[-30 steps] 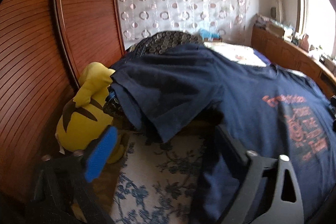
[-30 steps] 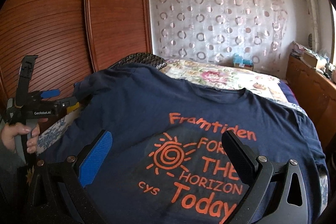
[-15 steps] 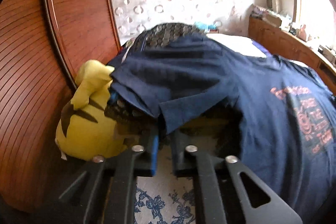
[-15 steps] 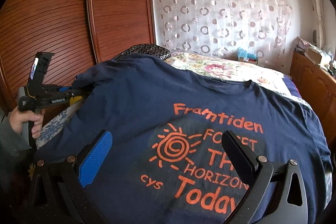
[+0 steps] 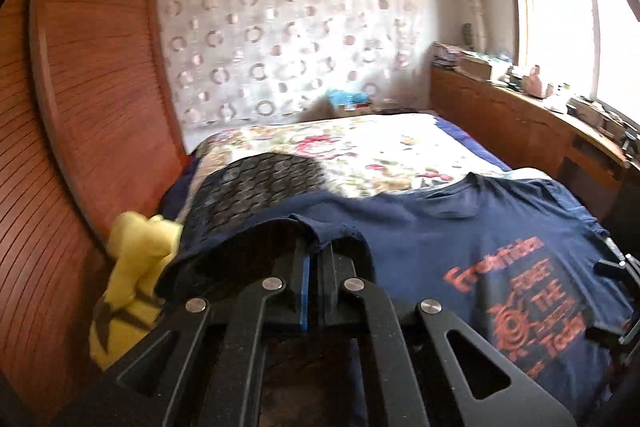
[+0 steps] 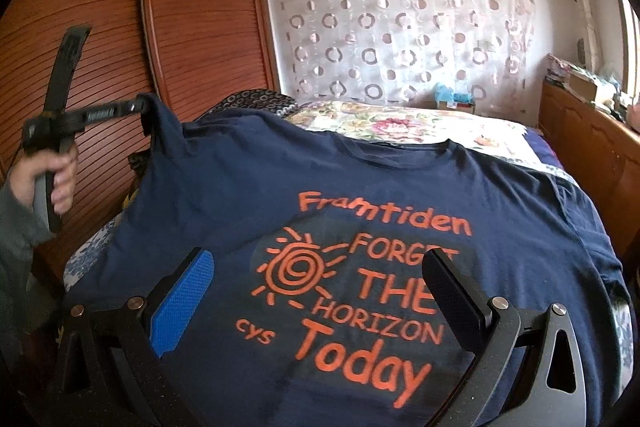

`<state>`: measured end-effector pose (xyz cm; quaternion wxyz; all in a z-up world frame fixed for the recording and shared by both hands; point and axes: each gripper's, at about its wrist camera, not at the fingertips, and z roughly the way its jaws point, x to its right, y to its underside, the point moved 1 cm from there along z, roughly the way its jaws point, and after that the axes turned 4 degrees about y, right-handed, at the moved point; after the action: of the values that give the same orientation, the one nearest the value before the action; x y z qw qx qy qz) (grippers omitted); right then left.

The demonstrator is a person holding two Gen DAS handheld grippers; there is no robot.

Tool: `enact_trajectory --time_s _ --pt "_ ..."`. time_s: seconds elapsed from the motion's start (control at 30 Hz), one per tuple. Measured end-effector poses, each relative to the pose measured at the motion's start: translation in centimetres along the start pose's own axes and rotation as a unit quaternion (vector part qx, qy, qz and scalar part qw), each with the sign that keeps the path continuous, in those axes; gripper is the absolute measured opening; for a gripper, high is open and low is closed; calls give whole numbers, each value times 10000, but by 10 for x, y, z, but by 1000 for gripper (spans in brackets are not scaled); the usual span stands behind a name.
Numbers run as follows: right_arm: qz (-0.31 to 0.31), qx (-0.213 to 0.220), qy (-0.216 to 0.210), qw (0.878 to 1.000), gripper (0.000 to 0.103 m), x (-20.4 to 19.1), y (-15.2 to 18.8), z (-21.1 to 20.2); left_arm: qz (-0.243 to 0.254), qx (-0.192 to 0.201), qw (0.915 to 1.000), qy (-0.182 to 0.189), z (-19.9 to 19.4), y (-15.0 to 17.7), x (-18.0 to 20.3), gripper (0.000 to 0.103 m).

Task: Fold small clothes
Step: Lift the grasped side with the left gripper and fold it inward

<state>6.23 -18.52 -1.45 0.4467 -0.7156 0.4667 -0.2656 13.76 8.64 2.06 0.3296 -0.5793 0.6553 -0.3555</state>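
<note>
A navy blue cotton T-shirt (image 6: 400, 195) printed with orange lettering and a spiral sun is seen spread front-up over the near part of a bed with a floral bedspread (image 6: 404, 125). The left gripper (image 5: 314, 267), black-framed with a blue pad on one finger, is observed with its jaws closed together on the hem of the shirt's sleeve (image 5: 320, 239), navy cloth being pinched between the fingers; in the right wrist view the same gripper (image 6: 142, 107) is seen raised at the far left, gripped by a bare hand (image 6: 44, 179), with the sleeve (image 6: 164, 123) lifted clear of the bed and hanging from it. The right gripper (image 6: 320, 291) is held low over the printed chest, jaws spread wide, with nothing between its blue-padded finger (image 6: 182, 303) and its black finger (image 6: 452, 299). A yellow plush toy (image 5: 132, 279) with dark markings is noted beside the bed at the left, against a reddish-brown slatted wooden wardrobe (image 6: 120, 39). A dark patterned cushion (image 5: 260, 187) is partly covered by the shirt's shoulder. A sheer curtain with ring motifs (image 6: 400, 23) is hung across the far wall, and a wooden sideboard (image 5: 520, 131) with small clutter is recorded under the bright window at the right.
</note>
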Motion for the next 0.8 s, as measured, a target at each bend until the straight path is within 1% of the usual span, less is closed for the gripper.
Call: enact_trajectory --time_s 0.03,0.1,0.2,0.23,0.27,0.3,0.33,0.37,0.4,0.47,0.53,0.63,0.8 --pt "19 -2 13 10000 103 1 1 -1 71 -61 9999 103 5 -2 9 3" --pt "58 -14 34 10000 103 1 2 -1 177 -135 9996 171 8 -2 22 3" --pt "75 -52 53 9999 103 -3 3 -1 194 -302 9983 448 8 10 37 4" --pt "75 -64 59 9999 103 -4 3 -1 171 -344 9976 569 6 15 38 10" --pt "74 -74 61 9999 103 -6 2 -1 153 -358 9971 657 1 20 39 19" --pt "71 -81 57 9999 103 -8 2 -1 133 -346 9968 704 -3 24 39 23" --pt "73 -84 59 9999 103 -9 2 -1 120 -330 9967 729 -7 25 39 36" --pt "76 -84 60 9999 103 -10 1 0 98 -310 9966 757 -11 28 39 45" --pt "75 -85 54 9999 103 -12 1 0 83 -290 9966 769 -15 29 39 47" --pt "50 -106 23 9999 103 -16 -1 1 14 -270 9968 757 -24 34 34 63" --pt "-24 -111 1 9999 103 -14 -6 3 -49 -216 9968 771 -36 39 30 69" --pt "-180 -92 -53 9998 103 -17 -16 10 -133 -75 9971 739 -54 46 22 75" --pt "-444 -87 -418 9981 101 -26 -36 26 -261 89 9985 483 -70 59 10 75"
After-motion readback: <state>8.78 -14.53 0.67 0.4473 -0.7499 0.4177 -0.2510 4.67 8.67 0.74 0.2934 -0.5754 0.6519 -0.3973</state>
